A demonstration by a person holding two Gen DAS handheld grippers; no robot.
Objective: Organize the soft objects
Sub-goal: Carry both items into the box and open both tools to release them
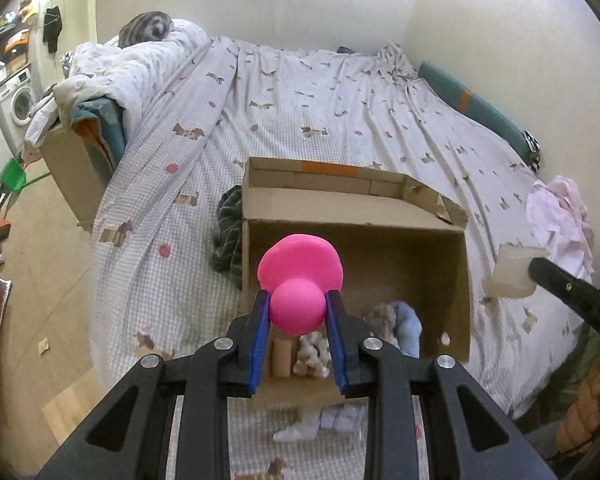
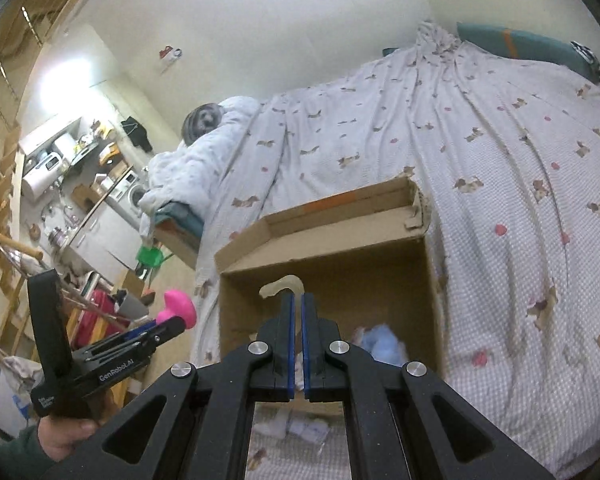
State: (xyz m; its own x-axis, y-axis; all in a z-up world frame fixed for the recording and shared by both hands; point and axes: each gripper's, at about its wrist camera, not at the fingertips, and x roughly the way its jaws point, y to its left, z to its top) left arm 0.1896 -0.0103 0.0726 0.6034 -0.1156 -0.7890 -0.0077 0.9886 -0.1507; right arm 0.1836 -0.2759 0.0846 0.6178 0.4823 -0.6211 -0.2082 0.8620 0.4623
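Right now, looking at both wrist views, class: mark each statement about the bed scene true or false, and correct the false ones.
1. The left gripper grips a pink toy. True.
2. The cardboard box sits on the floor. False: it sits on the bed.
3. The right gripper holds a blue plush. False: it pinches a pale translucent piece.
4. A blue plush lies inside the box. True.
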